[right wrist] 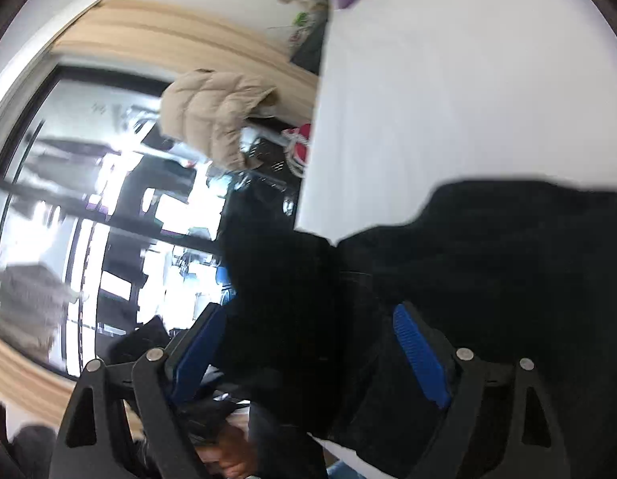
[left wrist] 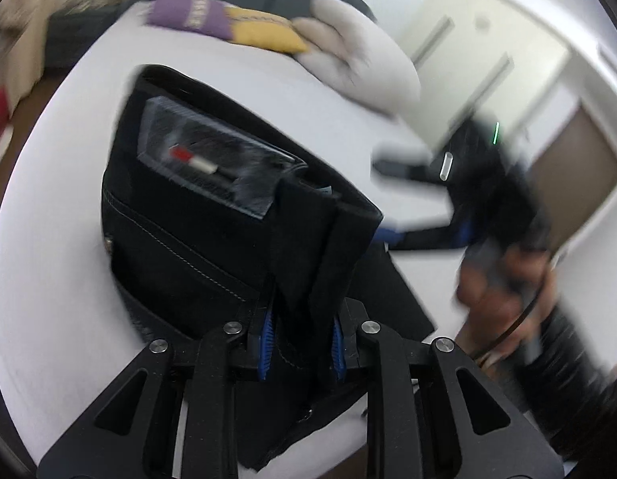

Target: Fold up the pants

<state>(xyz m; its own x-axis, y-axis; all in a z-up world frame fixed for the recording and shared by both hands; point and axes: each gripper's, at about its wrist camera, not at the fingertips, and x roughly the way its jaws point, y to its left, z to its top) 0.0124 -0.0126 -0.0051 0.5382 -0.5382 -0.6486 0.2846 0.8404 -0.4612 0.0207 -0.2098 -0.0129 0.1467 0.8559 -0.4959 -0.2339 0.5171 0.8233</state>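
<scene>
I have the left gripper (left wrist: 302, 335) pinched down on a thick bunch of the pants (left wrist: 196, 219), its blue pads (left wrist: 267, 333) nearly together with dark cloth packed between them, so that hand carries the waistband end. I hold it there, I judge, because the waist is the stiffest part and gives me one firm edge to steer the fold with. The pants hang raised over the white bed (left wrist: 45, 279), waistband up, and the inside label (left wrist: 212, 163) faces the left camera, which tells me the garment is turned open toward me instead of lying flat. In the right wrist view the right gripper (right wrist: 312, 349) has its jaws spread wide; dark cloth lies in the gap, but the pads (right wrist: 420, 355) stand clear of it, so I read that side as holding nothing. From the left view I can see that gripper (left wrist: 412, 199) off to the side over the bed, gripped by a hand (left wrist: 504, 279), though blur hides its fingertips. Pillows (left wrist: 348, 60) sit at the far end of the bed, well apart from the work. My guess is the right side needs a fresh hold lower on the legs before the fold can be laid down evenly; one pinch alone will let the free cloth sag and twist.
</scene>
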